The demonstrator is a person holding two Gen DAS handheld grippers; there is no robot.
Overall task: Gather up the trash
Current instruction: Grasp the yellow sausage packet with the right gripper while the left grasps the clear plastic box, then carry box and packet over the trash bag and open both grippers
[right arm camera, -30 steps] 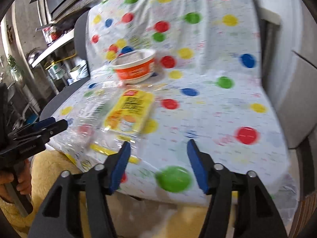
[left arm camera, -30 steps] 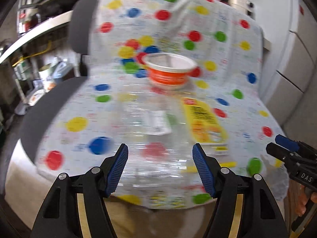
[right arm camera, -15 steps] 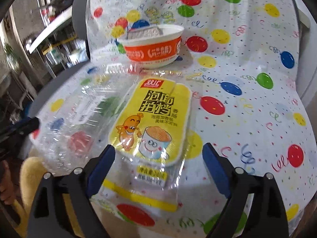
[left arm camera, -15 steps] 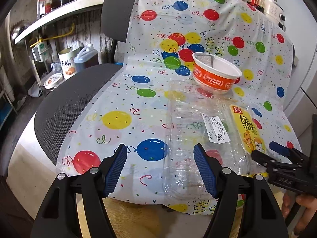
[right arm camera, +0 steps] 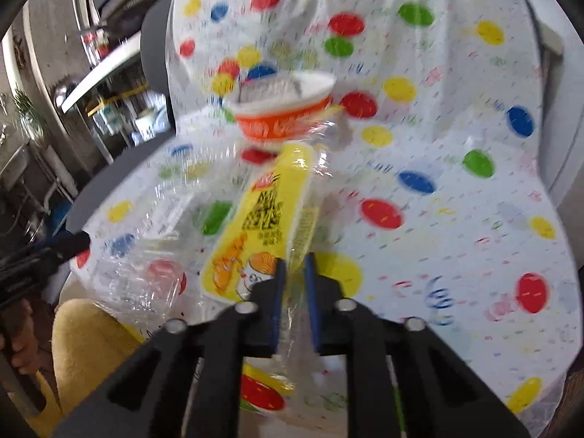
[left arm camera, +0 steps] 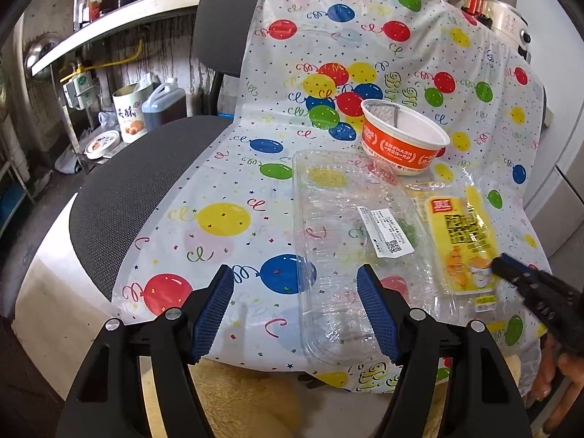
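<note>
A yellow snack wrapper (right arm camera: 262, 211) lies on the balloon-print cloth (left arm camera: 226, 189), and my right gripper (right arm camera: 293, 266) is shut on its crinkled near end, which is raised a little. That gripper's tip (left arm camera: 500, 262) shows at the right of the left wrist view, on the wrapper (left arm camera: 463, 233). A clear plastic tray (left arm camera: 339, 241) with a white label lies left of the wrapper. My left gripper (left arm camera: 294, 277) hovers open over the tray's near end, touching nothing. Behind both stands an orange and white paper bowl (left arm camera: 401, 146), upright.
The cloth drapes a black mesh office chair (left arm camera: 138, 182). A tin (left arm camera: 127, 113), a jug (left arm camera: 164, 104) and a shelf stand at the left. A pale cabinet (right arm camera: 569, 146) is to the right. A yellow fuzzy cushion (right arm camera: 87, 343) lies below the seat's front edge.
My right gripper moved in over the yellow wrapper, opened wide, then shut on its near end. The left gripper swung left a second ago and has since held still, open.
</note>
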